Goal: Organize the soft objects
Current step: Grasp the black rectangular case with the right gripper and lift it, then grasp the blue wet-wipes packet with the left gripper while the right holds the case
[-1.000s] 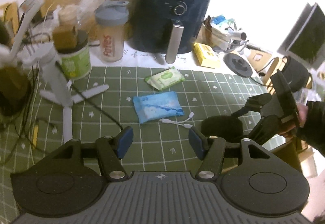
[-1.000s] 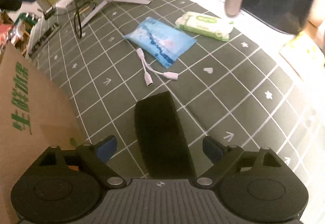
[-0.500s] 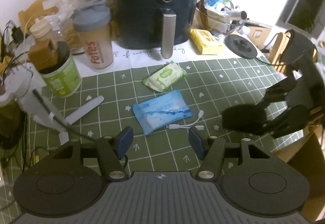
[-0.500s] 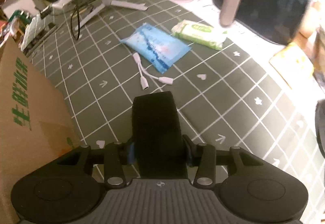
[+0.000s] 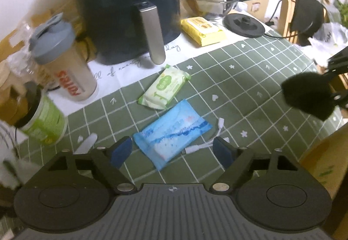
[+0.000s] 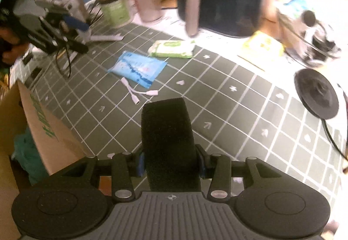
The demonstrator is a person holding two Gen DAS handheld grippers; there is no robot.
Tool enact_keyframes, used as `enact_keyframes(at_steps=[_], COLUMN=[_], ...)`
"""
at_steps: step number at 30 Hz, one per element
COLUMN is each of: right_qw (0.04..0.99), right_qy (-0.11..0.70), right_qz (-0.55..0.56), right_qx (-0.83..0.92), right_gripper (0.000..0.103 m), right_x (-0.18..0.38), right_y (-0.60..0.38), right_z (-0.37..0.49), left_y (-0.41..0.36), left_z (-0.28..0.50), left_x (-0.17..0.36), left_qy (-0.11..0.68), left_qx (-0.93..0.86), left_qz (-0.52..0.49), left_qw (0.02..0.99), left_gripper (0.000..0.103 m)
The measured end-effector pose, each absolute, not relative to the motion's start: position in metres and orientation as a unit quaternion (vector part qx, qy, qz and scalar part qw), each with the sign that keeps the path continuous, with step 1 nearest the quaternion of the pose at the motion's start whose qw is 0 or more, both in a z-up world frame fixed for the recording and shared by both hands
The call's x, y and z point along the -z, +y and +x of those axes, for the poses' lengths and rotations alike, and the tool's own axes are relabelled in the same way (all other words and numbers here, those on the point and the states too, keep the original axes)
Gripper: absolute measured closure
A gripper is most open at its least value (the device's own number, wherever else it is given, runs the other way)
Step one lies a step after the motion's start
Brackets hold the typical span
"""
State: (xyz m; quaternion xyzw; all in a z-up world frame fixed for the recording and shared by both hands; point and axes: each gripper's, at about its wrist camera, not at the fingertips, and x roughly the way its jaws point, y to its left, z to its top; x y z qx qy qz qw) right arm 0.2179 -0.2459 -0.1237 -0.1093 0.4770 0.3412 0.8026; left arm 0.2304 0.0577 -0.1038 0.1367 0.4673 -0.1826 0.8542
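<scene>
Tabletop in green grid cloth is seen from the left wrist: the empty left claw is opening over a blue soft tissue pack, which is best straddled squarely. From the right wrist, the right claw is clenched on a black foam block, held above the cloth beside a brown cardboard box.

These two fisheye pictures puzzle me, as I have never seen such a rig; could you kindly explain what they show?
A person holds one pair of tongs in each hand, with a camera looking along each pair. The left tongs are opening, nothing gripped, above a blue soft tissue pack. Beside it on the green checked tablecloth lie a green-and-white wipes pack and a white adapter cable. The right tongs clamp a black soft foam pad, lifted off the cloth.
</scene>
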Motion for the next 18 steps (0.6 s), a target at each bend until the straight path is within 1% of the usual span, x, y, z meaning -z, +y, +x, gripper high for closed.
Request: enact_keyframes(at_steps=[1,3,5,10,18], right_qw=[0.807,0.813,0.817,0.827,0.844], right_qy=[0.476,0.472,0.473,0.475,0.467], right_qz=[-0.102,-0.093,-0.087,-0.069,-0.053], right_qx=[-0.335,-0.326,-0.317,-0.293,-0.26], right_gripper=[0.056,0.056,0.056,0.056,0.056], right_x=[0.121,0.118,0.116,0.112,0.101], right_y=[-0.25,-0.256,-0.263,-0.276,-0.29], right_z=[0.215,0.21,0.204,0.19,0.171], left_y=[0.056,0.053,0.048,0.042,0.042], left_z=[0.234,0.239,0.246,0.264,0.286], left_x=[0.108,0.117,0.128,0.153,0.192], left_qy=[0.464,0.455,0.452,0.464,0.491], left_qx=[0.187,0.192,0.197,0.218,0.259], left_qz=[0.146,0.174,0.203,0.228,0.233], left_qw=[0.854,0.852,0.846,0.828,0.799], left_gripper=[0.018,0.013,0.011,0.01,0.011])
